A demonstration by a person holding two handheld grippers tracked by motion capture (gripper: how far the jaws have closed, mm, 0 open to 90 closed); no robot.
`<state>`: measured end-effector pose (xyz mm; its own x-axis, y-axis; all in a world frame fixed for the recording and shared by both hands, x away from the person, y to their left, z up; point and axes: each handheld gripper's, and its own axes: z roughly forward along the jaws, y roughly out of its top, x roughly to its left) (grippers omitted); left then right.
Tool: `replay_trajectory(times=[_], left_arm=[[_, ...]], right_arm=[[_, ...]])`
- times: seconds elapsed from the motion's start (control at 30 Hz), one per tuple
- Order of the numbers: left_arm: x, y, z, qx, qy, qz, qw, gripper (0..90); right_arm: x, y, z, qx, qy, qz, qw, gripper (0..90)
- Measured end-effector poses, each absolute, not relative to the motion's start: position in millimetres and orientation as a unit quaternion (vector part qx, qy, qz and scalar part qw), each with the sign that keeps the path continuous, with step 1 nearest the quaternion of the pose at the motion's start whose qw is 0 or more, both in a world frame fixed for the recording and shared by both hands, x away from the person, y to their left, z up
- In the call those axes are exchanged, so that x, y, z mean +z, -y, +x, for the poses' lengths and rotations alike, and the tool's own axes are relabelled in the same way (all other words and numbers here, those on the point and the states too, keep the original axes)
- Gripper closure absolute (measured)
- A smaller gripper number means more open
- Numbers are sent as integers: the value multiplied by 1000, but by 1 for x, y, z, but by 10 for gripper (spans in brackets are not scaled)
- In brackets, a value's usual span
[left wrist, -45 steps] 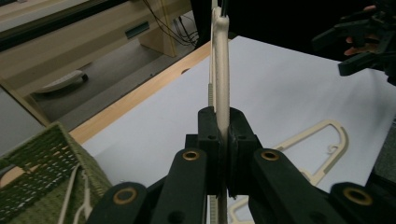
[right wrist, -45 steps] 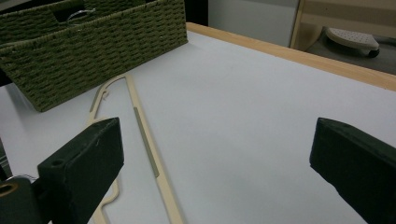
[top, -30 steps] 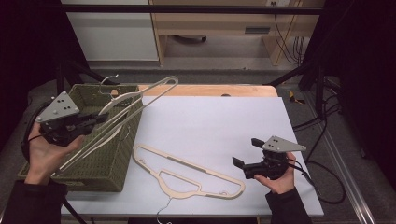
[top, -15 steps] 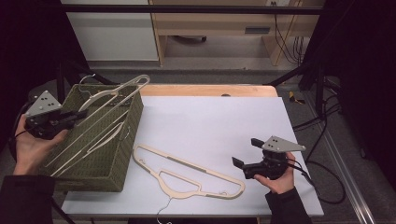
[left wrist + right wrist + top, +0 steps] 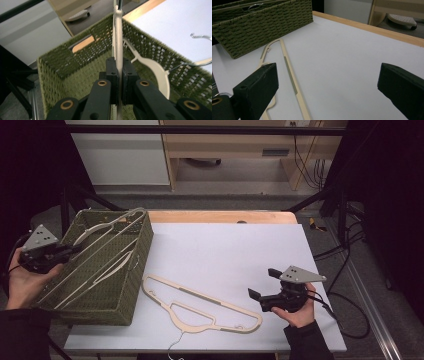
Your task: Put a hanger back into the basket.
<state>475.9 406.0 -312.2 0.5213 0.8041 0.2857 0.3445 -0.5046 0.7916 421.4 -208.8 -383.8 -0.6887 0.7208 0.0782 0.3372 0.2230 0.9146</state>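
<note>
A cream hanger [image 5: 95, 251] is clamped by the left hand-held gripper [image 5: 64, 251] inside the basket [image 5: 131, 295] at the surface's left edge, its long axis running along the basket's length. The right hand-held gripper [image 5: 263, 284] is held wide beside the second hanger [image 5: 200, 304] near the front edge.

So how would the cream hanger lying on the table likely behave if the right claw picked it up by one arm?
The hanger is probably light, since it is a thin, open frame. It looks flat and stiff, so it should keep its shape. Gripped by one arm, it would likely swing, hook end drooping.
</note>
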Motion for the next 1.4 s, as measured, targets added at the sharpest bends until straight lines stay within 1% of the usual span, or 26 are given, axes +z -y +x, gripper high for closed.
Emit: replay_trajectory(times=[0.47, 0.53, 0.8, 0.87, 0.93, 1.03, 1.07, 1.17, 1.23, 1.4], left_arm=[[-375, -407, 482, 305, -381, 817, 307, 858], [-381, -407, 483, 296, -385, 823, 294, 850], [-387, -397, 484, 247, -390, 840, 285, 801], [-387, -396, 484, 231, -392, 845, 282, 779], [-387, -394, 482, 236, -386, 844, 289, 755], [-382, -397, 480, 240, -378, 843, 297, 690], [-381, -397, 479, 237, -385, 837, 309, 664], [-375, -398, 476, 233, -386, 834, 319, 620], [-365, -398, 471, 245, -383, 824, 338, 589], [-348, -392, 461, 258, -391, 791, 393, 458]], right_arm=[[-385, 207, 421, 518, -761, 347, 179, 48], [-385, 207, 421, 519, -760, 349, 180, 48], [-385, 207, 422, 518, -762, 345, 180, 48], [-385, 206, 421, 519, -760, 347, 178, 49], [-386, 206, 421, 519, -762, 343, 177, 50], [-386, 205, 421, 521, -760, 345, 176, 52], [-386, 205, 421, 520, -761, 345, 176, 52], [-386, 204, 421, 520, -761, 346, 174, 55], [-386, 205, 421, 519, -764, 341, 174, 55], [-386, 204, 421, 523, -760, 344, 172, 58]])
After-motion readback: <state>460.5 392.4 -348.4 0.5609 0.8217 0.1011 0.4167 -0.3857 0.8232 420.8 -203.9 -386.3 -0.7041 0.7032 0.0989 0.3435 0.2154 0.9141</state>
